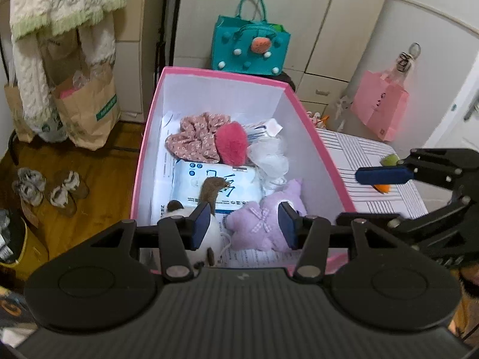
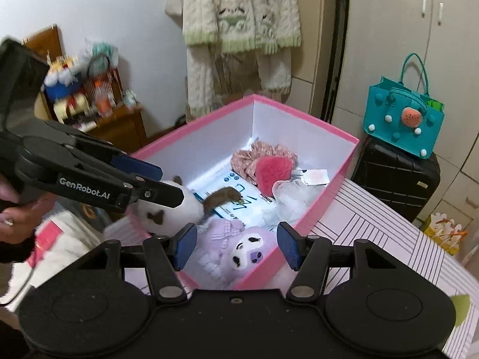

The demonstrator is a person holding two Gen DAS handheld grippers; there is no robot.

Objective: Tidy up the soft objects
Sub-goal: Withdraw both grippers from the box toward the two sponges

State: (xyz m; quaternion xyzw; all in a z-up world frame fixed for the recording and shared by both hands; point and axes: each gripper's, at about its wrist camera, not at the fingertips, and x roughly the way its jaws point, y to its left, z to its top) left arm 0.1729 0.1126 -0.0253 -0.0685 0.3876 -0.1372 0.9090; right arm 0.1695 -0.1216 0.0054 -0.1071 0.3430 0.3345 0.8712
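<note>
While both grippers hang over it, the pink box [image 1: 140,161] w/ white inner walls sits on a striped cloth [image 1: 374,161] and holds all the soft things. Biggest item inside is a white-and-blue tissue pack [image 1: 191,185] lying flat mid-box; behind it a pink floral scrunchie [image 1: 194,137] touches a fuzzy red heart [image 1: 230,146], w/ a white mesh pouf [image 1: 269,155] just beside, toward the right wall. Near end: a lilac plush [image 1: 260,224] w/ a gingham bow, and next to it a white plush [image 2: 185,206] w/ brown ears and a brown tail draped over the pack. Left gripper [image 1: 244,227]: jaws partly apart, nothing pinched; the white plush sits at its left pad. Right gripper [image 2: 236,245]: jaws partly apart too, empty, above the lilac plush. Right wrist view alone shows the lilac plush's face, white w/ a purple nose, plus a hand [image 2: 18,218] on the left tool. Left wrist view alone shows slippers [image 1: 48,188] on the wood floor and a pink bag [image 1: 380,110] hanging at right.
</note>
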